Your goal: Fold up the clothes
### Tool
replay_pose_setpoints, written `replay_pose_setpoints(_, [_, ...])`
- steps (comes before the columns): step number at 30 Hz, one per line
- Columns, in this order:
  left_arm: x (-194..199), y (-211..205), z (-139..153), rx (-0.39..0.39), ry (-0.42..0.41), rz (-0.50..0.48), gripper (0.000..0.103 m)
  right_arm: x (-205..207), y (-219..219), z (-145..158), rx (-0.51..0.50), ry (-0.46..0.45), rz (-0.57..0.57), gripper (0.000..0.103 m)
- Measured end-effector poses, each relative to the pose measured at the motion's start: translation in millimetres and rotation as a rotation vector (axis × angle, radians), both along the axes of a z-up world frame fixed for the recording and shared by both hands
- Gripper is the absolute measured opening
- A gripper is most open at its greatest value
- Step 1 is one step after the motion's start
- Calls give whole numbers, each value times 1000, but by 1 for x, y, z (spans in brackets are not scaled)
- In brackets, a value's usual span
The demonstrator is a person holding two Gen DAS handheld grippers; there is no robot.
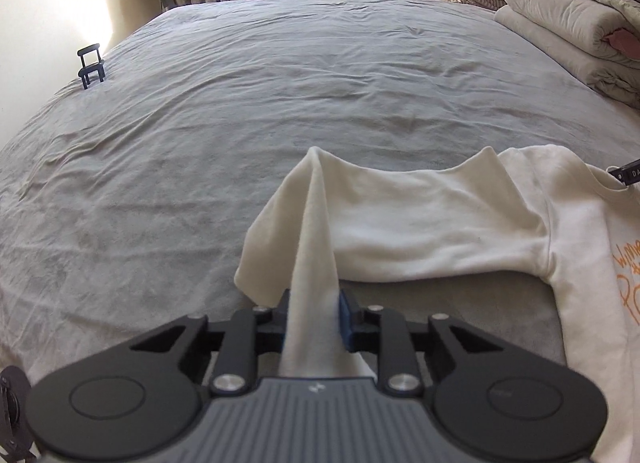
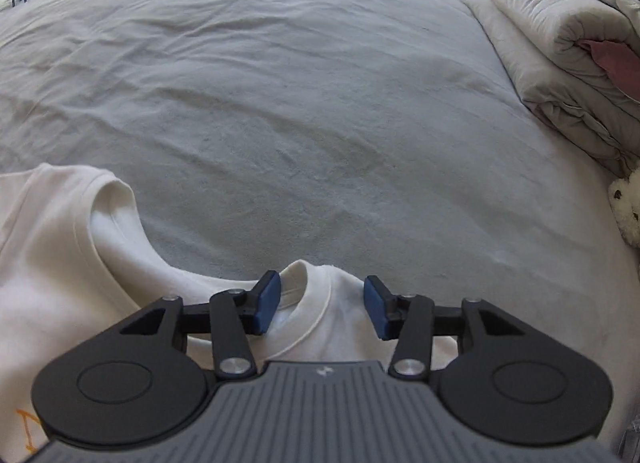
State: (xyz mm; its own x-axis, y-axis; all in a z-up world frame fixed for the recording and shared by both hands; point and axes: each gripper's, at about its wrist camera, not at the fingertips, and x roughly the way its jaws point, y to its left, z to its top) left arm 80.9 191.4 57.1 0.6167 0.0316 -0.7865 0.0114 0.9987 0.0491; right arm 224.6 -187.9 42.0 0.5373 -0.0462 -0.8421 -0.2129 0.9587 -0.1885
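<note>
Left gripper [image 1: 314,317] pinches white shirt [image 1: 420,223] sleeve; right gripper [image 2: 320,305] spread (straddling cuff).

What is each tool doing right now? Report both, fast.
Left tool: closed on the white shirt's sleeve.
Right tool: open, pads either side of the other sleeve's cuff, not pressing it.
</note>
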Motion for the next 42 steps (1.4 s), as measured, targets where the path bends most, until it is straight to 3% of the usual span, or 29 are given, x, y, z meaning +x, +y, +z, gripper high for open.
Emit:
replay_pose_setpoints(1, [1,2,-1,-12,10,3,4,0,0,2,17,6,15,15])
replay_pose_setpoints(3, [2,7,2,-55,8,19,3,1,3,13,-36,-51,-1,7])
replay_pose_setpoints(4, [3,11,6,-75,-5,35,3,0,5,20,-66,-99,-10,7])
replay_pose_setpoints(7, [-1,21,23,-142,-58,75,3,-5,-5,53,21,-285,-86,7])
replay_pose_setpoints(9, [-1,26,24,-172,-55,86,3,-2,-7,52,-3,-344,-159,7])
replay_pose_setpoints(10, [1,26,20,-165,-37,92,3,1,-3,42,-72,-354,-176,7])
replay_pose_setpoints(13, [5,32,10,-143,3,129,3,15,5,-2,-229,-267,-186,7])
replay_pose_setpoints(15, [5,42,12,-160,-1,158,3,20,-3,-13,-154,-182,-193,9])
replay_pose_setpoints(16, [5,45,14,-165,-8,171,3,18,-4,-8,-137,-197,-194,15])
replay_pose_setpoints(20, [6,49,16,-194,-19,170,3,9,0,22,-6,-274,-160,19])
replay_pose_setpoints(24, [9,50,15,-206,-16,186,3,6,40,35,130,-226,-9,47])
replay_pose_setpoints(27, [7,54,16,-224,-17,190,3,13,66,31,230,-154,51,47])
replay_pose_setpoints(29, [6,58,16,-238,-14,194,3,22,83,19,244,-105,52,46])
replay_pose_setpoints(30, [6,60,15,-253,-10,198,3,26,89,11,196,-90,33,34])
replay_pose_setpoints(31, [6,63,14,-272,-6,203,3,30,95,3,155,-78,16,7])
replay_pose_setpoints(32, [6,66,15,-293,-9,213,3,29,99,3,158,-95,19,4])
replay_pose_setpoints(37, [-10,88,37,-433,-88,293,2,14,103,31,286,-285,23,4])
replay_pose_setpoints(38, [-12,90,40,-438,-104,299,2,16,104,29,291,-287,5,4])
replay_pose_setpoints(41, [-10,98,32,-443,-71,345,2,29,118,-7,166,-193,-26,4])
replay_pose_setpoints(42, [-9,101,28,-449,-55,365,2,24,123,-13,125,-237,-4,6])
